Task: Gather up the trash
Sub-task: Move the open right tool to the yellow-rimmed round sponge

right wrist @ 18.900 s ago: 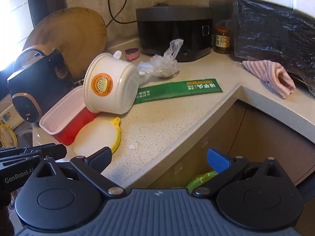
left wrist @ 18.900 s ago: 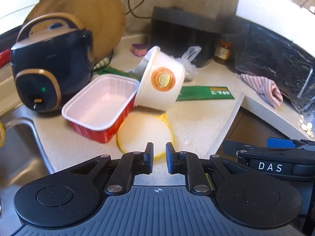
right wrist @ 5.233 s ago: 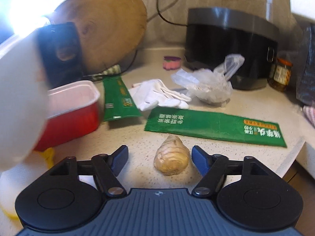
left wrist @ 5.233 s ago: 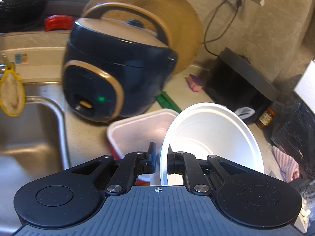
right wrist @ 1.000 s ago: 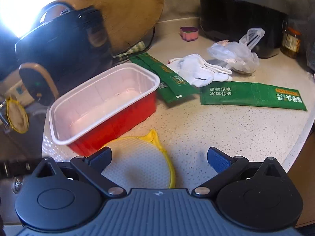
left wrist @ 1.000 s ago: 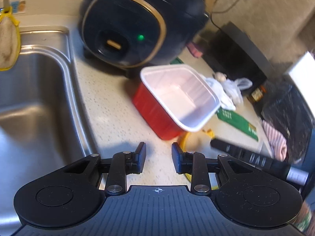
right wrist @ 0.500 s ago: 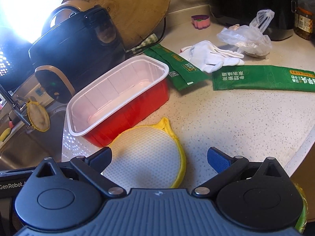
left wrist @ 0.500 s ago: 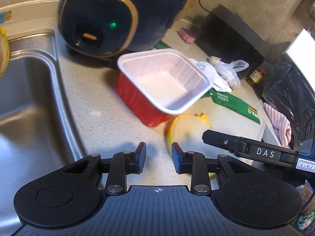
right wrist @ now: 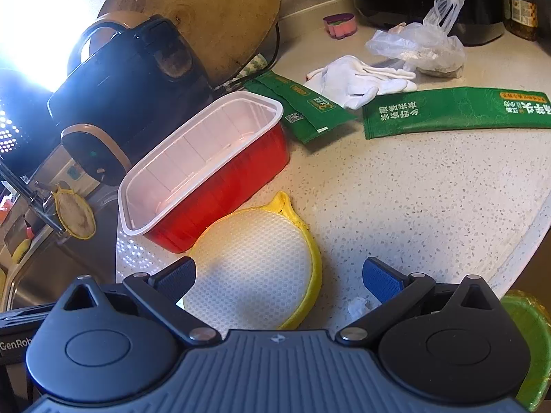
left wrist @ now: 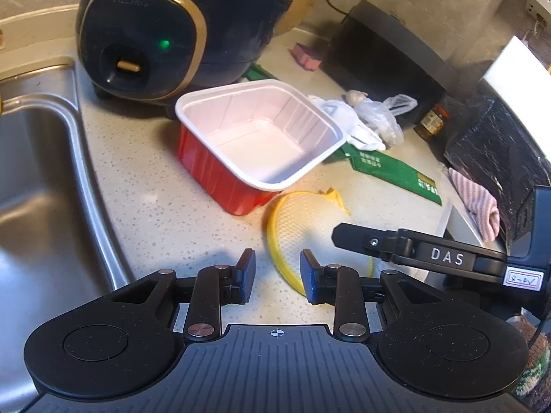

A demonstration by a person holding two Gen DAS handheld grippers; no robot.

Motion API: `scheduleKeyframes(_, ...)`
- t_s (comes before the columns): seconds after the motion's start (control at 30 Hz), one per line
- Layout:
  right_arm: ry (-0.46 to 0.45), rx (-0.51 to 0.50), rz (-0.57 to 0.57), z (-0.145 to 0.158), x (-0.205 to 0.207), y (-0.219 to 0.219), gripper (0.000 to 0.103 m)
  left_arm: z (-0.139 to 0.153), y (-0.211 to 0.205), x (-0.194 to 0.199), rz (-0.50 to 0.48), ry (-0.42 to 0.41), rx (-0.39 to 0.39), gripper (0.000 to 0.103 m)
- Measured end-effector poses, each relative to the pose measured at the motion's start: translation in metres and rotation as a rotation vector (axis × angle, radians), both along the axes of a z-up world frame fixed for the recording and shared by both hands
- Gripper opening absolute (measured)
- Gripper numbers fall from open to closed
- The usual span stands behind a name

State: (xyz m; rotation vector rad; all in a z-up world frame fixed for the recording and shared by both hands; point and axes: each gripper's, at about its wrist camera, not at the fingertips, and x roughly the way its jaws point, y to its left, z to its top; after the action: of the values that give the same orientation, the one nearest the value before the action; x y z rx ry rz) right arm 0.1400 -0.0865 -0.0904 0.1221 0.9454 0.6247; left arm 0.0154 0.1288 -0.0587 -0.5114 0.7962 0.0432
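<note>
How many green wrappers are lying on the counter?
2. A long one lies flat right of the white glove; a shorter one lies between the glove and the red tray. More could be hidden.

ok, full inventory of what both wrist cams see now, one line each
tray: 1, red outside, white inside, empty, counter centre
mesh pad: 1, white, yellow rim, flat against the tray
packets: 2, green, flat behind the tray
glove: 1, white, between the packets
plastic bag: 1, clear, behind the glove
rice cooker: 1, dark blue, gold trim, beside the sink
chopping board: 1, round, wooden, leaning behind the cooker
black appliance: 1, back wall
jar: 1, beside the appliance
cloth: 1, pink striped, right counter
sink: 1, steel, left
left tongs: open, empty
right tongs: open wide, over the pad
</note>
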Motion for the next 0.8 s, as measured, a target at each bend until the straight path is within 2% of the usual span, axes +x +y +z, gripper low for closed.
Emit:
scheduleKeyframes(0.2,0.005,0.009,0.005,0.000,0.008,0.007,0.103,-0.002,-0.002,0.004,-0.009,0.003,0.003,0.032)
scheduleKeyframes(0.37,0.072,0.084,0.034,0.001,0.014,0.012,0.103,-0.003,-0.004,0.008,-0.025,0.004,-0.002,0.032)
scheduleKeyframes(0.8,0.104,0.138,0.105,0.007,0.003,0.015,0.103,-0.006,-0.008,0.013,-0.058,0.002,-0.014,0.032)
